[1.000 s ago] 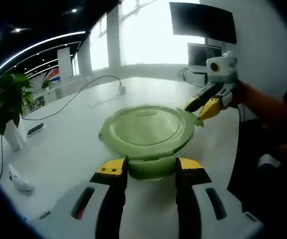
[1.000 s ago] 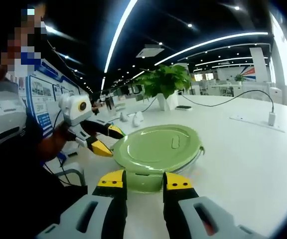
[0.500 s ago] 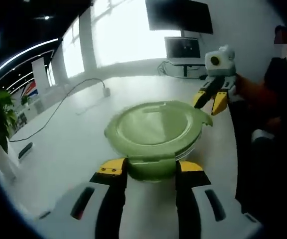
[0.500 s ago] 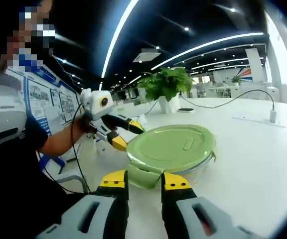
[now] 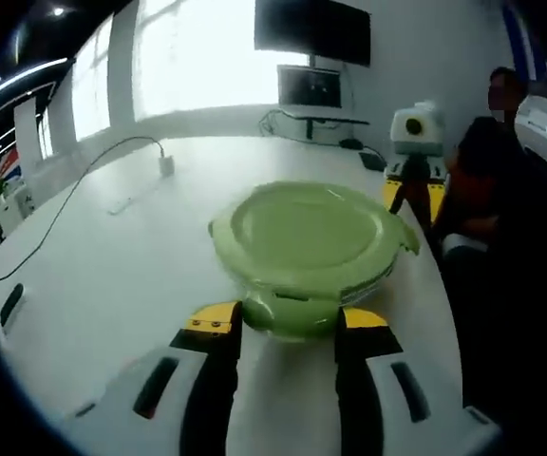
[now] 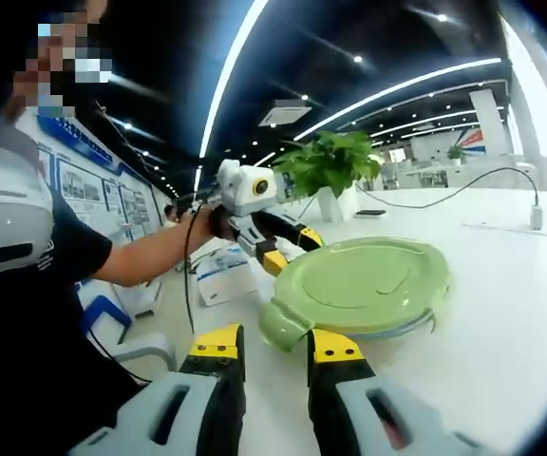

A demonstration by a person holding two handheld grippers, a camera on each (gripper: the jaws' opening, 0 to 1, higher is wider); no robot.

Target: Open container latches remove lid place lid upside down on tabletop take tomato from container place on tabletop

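Latch step: both claws gape unclenched, left claw (image 5: 280, 321) and right claw (image 6: 265, 344) each straddling a latch tab of the green lid (image 5: 316, 228) at frame centre; next, flip them.

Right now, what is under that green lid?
Under the green lid a strip of the clear container shows along its rim, sitting on the white table. The lid covers the inside, so any contents cannot be seen.
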